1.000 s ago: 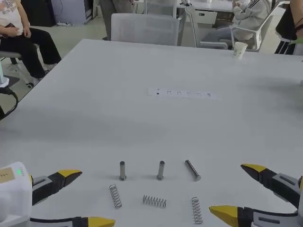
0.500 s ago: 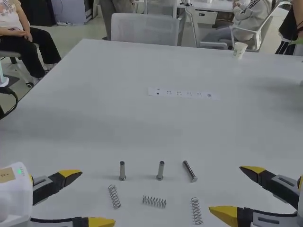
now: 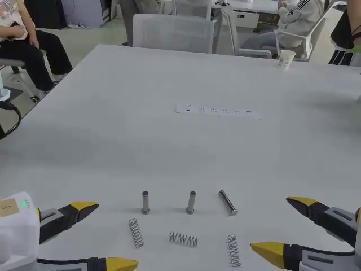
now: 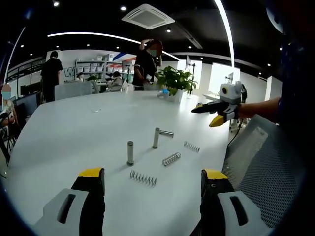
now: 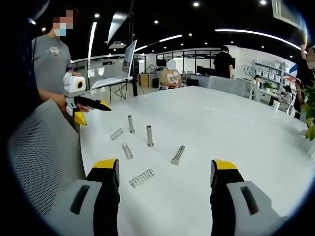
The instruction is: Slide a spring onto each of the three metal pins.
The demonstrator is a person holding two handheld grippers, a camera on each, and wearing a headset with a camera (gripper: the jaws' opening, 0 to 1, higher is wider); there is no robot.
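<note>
Head view: on the white counter (image 3: 169,141), three short silver metal pins (image 3: 191,202) stand in a row toward 6 o'clock. The left pin (image 3: 145,202) and the middle pin are upright, and the right pin (image 3: 228,202) lies on its side. Three thin coiled wire springs (image 3: 183,239) lie loose just below the pins, touching none of them. The left gripper (image 3: 104,234) at 7 o'clock and the right gripper (image 3: 276,224) at 5 o'clock both have their yellow-tipped fingers (image 3: 84,206) spread wide, holding nothing.
</note>
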